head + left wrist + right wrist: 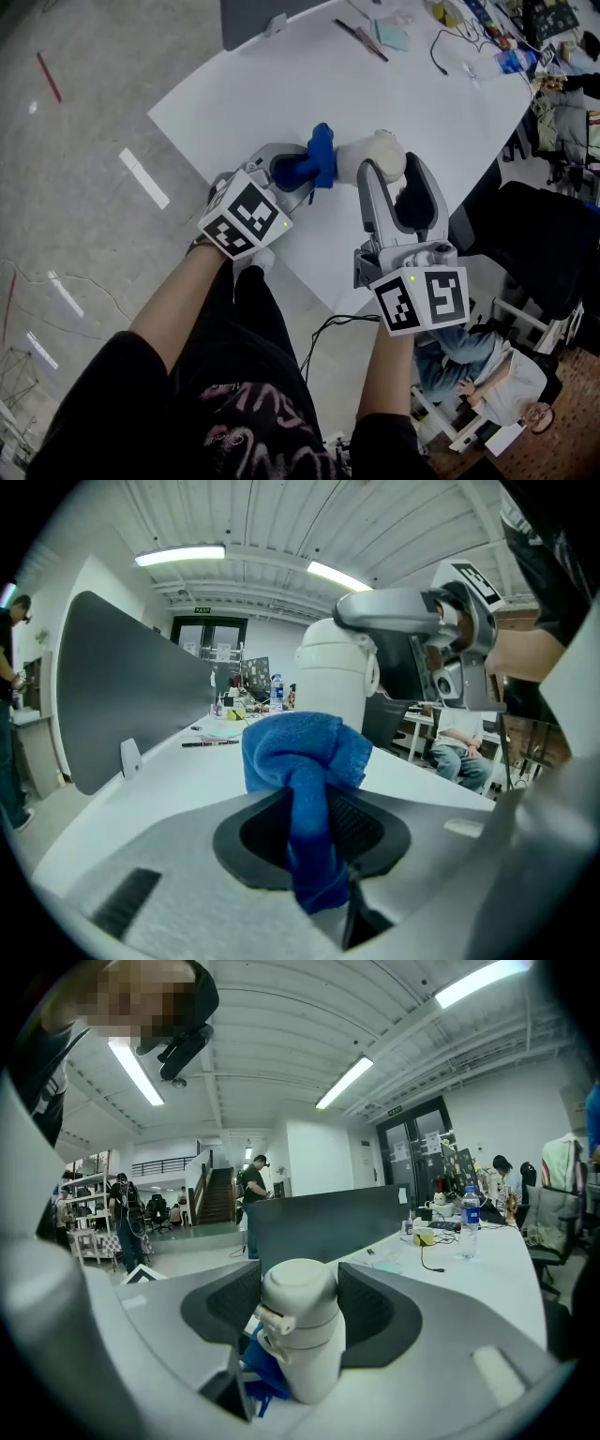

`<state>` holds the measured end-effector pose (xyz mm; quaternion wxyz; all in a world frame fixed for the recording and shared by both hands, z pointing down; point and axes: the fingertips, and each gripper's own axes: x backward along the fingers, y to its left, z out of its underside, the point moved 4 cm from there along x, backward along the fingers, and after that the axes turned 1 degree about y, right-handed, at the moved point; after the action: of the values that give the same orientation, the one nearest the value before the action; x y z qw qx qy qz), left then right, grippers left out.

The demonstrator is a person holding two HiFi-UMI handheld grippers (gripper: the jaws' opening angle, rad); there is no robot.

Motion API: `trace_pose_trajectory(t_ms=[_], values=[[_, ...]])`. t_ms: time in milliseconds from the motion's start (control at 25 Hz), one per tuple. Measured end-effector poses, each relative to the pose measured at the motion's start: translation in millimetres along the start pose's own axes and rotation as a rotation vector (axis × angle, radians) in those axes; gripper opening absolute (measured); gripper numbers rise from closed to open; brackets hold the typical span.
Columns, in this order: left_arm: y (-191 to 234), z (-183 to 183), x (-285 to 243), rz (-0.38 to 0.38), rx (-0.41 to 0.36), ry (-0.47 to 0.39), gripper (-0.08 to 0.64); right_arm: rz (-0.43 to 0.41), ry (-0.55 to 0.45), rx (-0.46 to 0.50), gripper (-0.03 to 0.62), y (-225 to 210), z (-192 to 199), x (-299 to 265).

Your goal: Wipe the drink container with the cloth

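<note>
A white drink container (373, 155) with a lid is held above the white table (281, 84), my right gripper (392, 169) shut on its body. In the right gripper view the container (302, 1321) fills the gap between both pads. My left gripper (305, 173) is shut on a bunched blue cloth (321, 157), which touches the container's left side. In the left gripper view the cloth (305, 757) hangs between the jaws with the container (333, 677) just behind it. A fold of cloth (255, 1370) shows at the container's lower left.
At the table's far end lie pens (361, 39), a teal pad (392, 36), a black cable (436, 47) and a water bottle (514, 61). The table's near edge runs just below the grippers. A black chair (539, 234) and a seated person (487, 375) are at the right.
</note>
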<state>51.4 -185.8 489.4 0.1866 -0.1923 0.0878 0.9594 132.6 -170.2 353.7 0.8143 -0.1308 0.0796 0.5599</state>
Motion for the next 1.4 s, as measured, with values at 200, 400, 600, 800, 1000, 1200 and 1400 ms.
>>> trace_pose_trajectory(t_ms=[200,400,600,800,1000,1200,1400], values=[[-3.1,7.2,2.5,-0.005,-0.01,0.027,0.094,0.002,-0.002,-0.001,0.262,-1.1,1.0,0.7],[4.7,-17.8,20.4,-0.035,-0.04,-0.022,0.094,0.004,-0.007,-0.004,0.262,-1.7,1.4,1.6],[2.4,-50.5,36.6,-0.023,-0.105,-0.095,0.095,0.006,-0.011,-0.009,0.262,-0.9,2.1,2.8],[-4.8,-69.1,40.0,0.005,-0.163,-0.128,0.095,0.005,-0.013,-0.012,0.264,-0.8,0.8,2.0],[-8.1,-68.5,33.0,0.028,-0.154,-0.132,0.095,0.006,-0.015,-0.015,0.262,0.0,0.2,2.4],[-5.9,-56.1,25.9,0.039,-0.15,-0.104,0.095,0.007,-0.015,-0.017,0.262,-0.1,0.1,1.6],[-3.9,-34.8,17.2,0.046,-0.119,-0.067,0.095,0.006,-0.016,-0.017,0.264,0.8,0.4,1.4]])
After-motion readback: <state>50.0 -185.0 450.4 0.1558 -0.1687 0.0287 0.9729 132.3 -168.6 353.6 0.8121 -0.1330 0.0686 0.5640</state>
